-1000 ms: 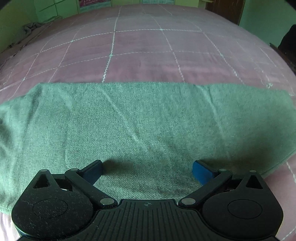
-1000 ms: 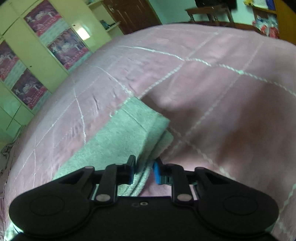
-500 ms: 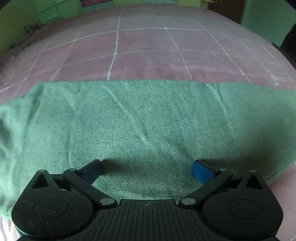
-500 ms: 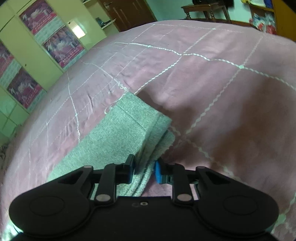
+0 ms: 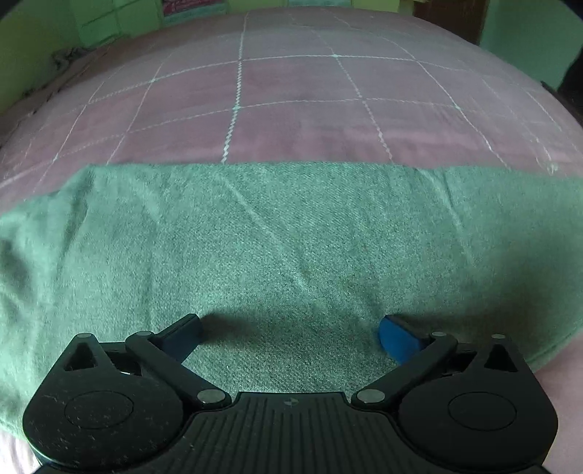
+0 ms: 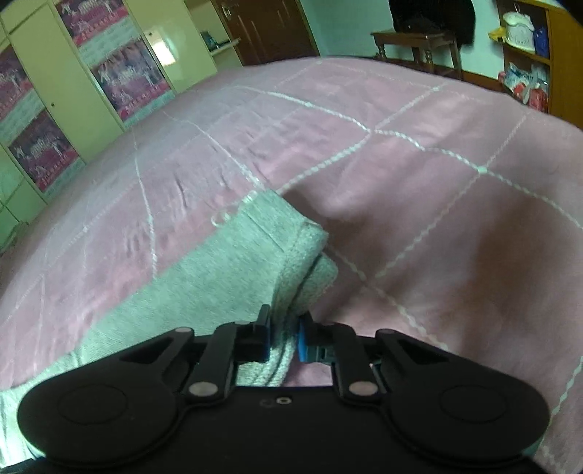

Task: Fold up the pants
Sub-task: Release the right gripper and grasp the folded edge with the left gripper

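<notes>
The green pants (image 5: pixel 284 240) lie folded lengthwise across a pink quilted bed (image 5: pixel 291 105). My left gripper (image 5: pixel 289 333) is open, its fingers wide apart and low over the near part of the fabric, holding nothing. In the right wrist view the pants (image 6: pixel 204 277) look pale grey-green and run off to the lower left. My right gripper (image 6: pixel 284 337) is shut on the doubled cuff end of the pants, which is lifted a little off the bed (image 6: pixel 437 204).
Yellow-green wardrobes (image 6: pixel 62 84) with posters stand beyond the bed at left. A dark door (image 6: pixel 266 29), a wooden table (image 6: pixel 415 43) and shelves with bags (image 6: pixel 524 54) are at the far side. The bed cover has white stitched lines.
My right gripper has risen and tilted up with the cuff end in it, so more of the room shows. My left gripper has stayed open, drifting slightly over the fabric.
</notes>
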The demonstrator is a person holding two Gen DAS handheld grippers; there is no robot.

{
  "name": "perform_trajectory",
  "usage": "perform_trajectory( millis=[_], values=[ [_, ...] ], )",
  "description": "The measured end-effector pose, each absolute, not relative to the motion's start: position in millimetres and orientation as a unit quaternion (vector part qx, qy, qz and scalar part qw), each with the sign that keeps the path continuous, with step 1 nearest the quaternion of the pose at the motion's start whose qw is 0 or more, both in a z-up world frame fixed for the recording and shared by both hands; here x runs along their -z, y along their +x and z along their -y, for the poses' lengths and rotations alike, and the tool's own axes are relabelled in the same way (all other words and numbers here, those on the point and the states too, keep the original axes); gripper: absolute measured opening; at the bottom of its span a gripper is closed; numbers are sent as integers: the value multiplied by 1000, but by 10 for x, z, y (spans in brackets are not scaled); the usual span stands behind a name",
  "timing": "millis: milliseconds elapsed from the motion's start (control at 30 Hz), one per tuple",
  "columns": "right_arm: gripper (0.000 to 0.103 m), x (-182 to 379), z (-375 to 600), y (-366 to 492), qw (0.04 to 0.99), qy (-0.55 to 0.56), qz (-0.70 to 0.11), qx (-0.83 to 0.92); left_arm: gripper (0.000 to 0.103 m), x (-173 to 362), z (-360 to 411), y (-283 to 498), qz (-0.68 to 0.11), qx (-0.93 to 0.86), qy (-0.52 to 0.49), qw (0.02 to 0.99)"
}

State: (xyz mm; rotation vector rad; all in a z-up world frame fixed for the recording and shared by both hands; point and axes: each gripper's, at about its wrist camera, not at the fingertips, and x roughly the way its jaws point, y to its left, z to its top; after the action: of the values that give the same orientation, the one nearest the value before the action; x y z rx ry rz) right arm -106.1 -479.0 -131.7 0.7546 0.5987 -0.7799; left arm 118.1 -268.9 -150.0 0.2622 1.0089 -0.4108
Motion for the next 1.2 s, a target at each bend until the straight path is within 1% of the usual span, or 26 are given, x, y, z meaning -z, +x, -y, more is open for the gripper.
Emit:
perform_trajectory(
  millis=[200,267,300,333,367,533,600,667,733,767,800,833,867,900,1000,1067,1133,1200],
  values=[
    [12,977,4536,-896,855,292,-265,336,102,1376,2453,1223,-477,193,103,851],
    [12,828,4371,-769,871,273,-260,314,95,1333,2298,1271,-477,190,89,854],
    [12,765,4294,-710,878,268,-257,302,85,1318,2212,1305,-479,188,82,854],
    [12,691,4179,-624,887,262,-255,284,80,1309,2109,1347,-483,186,71,852],
    [12,628,4064,-544,894,254,-253,267,79,1303,2002,1386,-488,183,59,851],
    [12,437,3262,-97,927,221,-262,155,78,1291,1399,1544,-492,139,21,859],
    [12,511,2923,67,930,209,-279,114,78,1301,1174,1606,-494,123,7,861],
    [13,699,2663,217,922,211,-315,74,78,1337,987,1660,-504,112,-4,857],
    [21,1032,2424,381,902,208,-375,39,79,1373,860,1687,-516,112,-26,849],
    [21,1165,2345,434,893,200,-402,34,79,1383,821,1689,-518,116,-36,847],
    [22,1267,2261,443,892,182,-412,43,83,1379,809,1689,-519,122,-45,845],
    [24,1268,2235,413,898,176,-401,46,90,1375,797,1688,-521,130,-58,842],
    [31,1237,2252,406,898,183,-399,43,94,1373,806,1691,-525,137,-73,837],
    [35,1195,2292,397,895,199,-398,33,97,1372,821,1690,-529,148,-92,830],
    [42,1042,2488,282,894,251,-371,22,98,1383,957,1665,-542,183,-132,810],
    [46,907,2653,136,904,258,-340,34,98,1426,1056,1651,-551,193,-140,800],
    [53,806,2823,-16,910,267,-313,51,98,1471,1164,1601,-559,194,-140,794],
    [55,750,2959,-117,913,271,-298,70,98,1491,1187,1553,-554,190,-140,799]
  ],
)
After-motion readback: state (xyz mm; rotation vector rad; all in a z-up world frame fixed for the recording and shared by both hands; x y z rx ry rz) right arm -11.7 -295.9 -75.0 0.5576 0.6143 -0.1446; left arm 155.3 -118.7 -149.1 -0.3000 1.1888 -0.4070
